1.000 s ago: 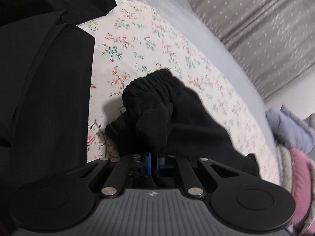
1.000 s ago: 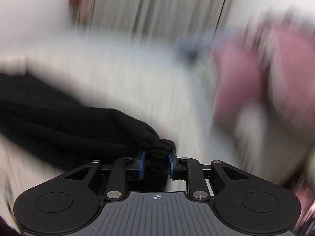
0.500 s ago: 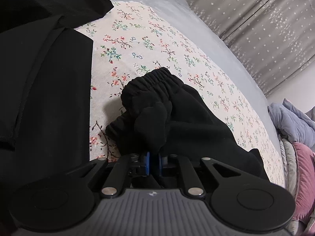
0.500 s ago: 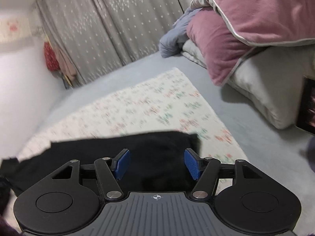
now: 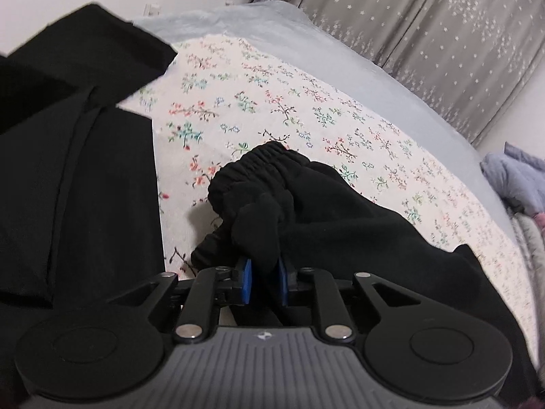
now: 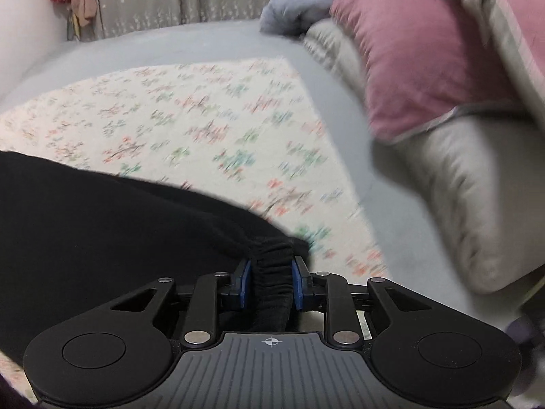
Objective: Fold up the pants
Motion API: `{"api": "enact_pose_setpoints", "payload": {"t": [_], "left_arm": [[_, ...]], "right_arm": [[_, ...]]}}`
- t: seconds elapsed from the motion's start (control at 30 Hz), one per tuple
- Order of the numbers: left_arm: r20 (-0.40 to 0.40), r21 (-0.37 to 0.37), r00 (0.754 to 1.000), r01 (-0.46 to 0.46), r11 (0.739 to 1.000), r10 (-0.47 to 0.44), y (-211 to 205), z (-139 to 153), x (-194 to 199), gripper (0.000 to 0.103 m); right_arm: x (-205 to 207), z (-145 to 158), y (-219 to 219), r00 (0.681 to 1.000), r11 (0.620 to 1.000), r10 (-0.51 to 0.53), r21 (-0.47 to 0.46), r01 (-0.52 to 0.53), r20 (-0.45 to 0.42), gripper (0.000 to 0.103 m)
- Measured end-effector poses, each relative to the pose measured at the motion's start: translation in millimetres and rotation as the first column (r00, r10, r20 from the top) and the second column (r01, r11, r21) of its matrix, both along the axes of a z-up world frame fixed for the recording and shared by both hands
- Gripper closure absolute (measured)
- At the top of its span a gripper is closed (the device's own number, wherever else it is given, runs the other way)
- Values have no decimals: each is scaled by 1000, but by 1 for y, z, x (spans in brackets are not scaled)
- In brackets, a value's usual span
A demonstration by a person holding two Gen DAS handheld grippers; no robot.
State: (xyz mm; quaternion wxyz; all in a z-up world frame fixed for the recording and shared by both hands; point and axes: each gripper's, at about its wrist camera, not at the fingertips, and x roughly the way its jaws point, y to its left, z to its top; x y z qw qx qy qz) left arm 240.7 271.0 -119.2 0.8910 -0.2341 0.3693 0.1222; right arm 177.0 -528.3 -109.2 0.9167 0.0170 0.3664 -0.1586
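Black pants (image 5: 340, 235) lie bunched on a floral sheet (image 5: 306, 112) on the bed. My left gripper (image 5: 264, 281) is shut on a fold of the black fabric near the gathered elastic waistband (image 5: 259, 163). In the right wrist view the pants (image 6: 102, 225) spread to the left. My right gripper (image 6: 270, 284) is shut on a ribbed elastic edge (image 6: 272, 272) of the pants, just above the sheet (image 6: 204, 129).
Other flat black garments (image 5: 68, 170) lie at the left of the sheet. Pink and grey pillows (image 6: 425, 68) and a blue-grey blanket (image 6: 296, 10) are piled to the right. Grey curtains (image 5: 442, 34) hang behind the bed.
My right gripper was open half a second ago and has shut on the elastic edge. My left gripper keeps its hold and has drawn back slightly.
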Motion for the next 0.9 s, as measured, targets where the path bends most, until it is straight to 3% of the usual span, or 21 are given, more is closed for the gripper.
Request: {"api": "enact_pose_setpoints", "payload": {"t": [0.2,0.27,0.37,0.4,0.43,0.47,0.53,0.6,0.67,0.77,0.83,0.9], "left_arm": [[-1,117,1000,7,993,-7,-16,0,1,85],[-25,139,1000,13,990,-9,-18,-3,4,85],[-62,212,997,48,976,-35,-25,-3,9,79],[-61,232,997,51,971,-38,-27,-2,9,78],[-51,237,998,48,970,-36,-27,0,9,76],[-38,233,999,41,972,-33,-25,1,8,75],[-3,201,1000,22,979,-21,-19,5,6,74],[24,165,1000,-2,986,-2,-15,7,3,70],[23,143,1000,-15,990,12,-14,6,4,68],[19,138,1000,-17,990,15,-15,5,4,64],[23,130,1000,-19,991,16,-15,5,2,61],[38,101,999,-26,995,22,-13,6,0,58]], "right_arm": [[-1,23,2,989,995,-45,-79,57,142,81],[8,14,1,991,993,-60,-95,72,122,81],[24,-24,-4,998,995,-55,-83,54,-10,77],[21,-26,-3,998,994,-56,-91,56,1,77],[17,-22,-2,998,994,-68,-87,69,11,71],[10,-12,-4,994,991,-103,-80,106,37,55],[-15,9,-8,974,986,-164,-11,168,154,39],[-40,23,-14,955,976,-203,124,179,217,40],[-55,21,-11,962,966,-184,218,140,201,41],[-66,-7,-10,972,933,-209,319,165,110,41],[-73,-25,-23,966,901,-252,379,210,65,40],[-83,-32,-35,954,847,-286,489,210,85,39]]}}
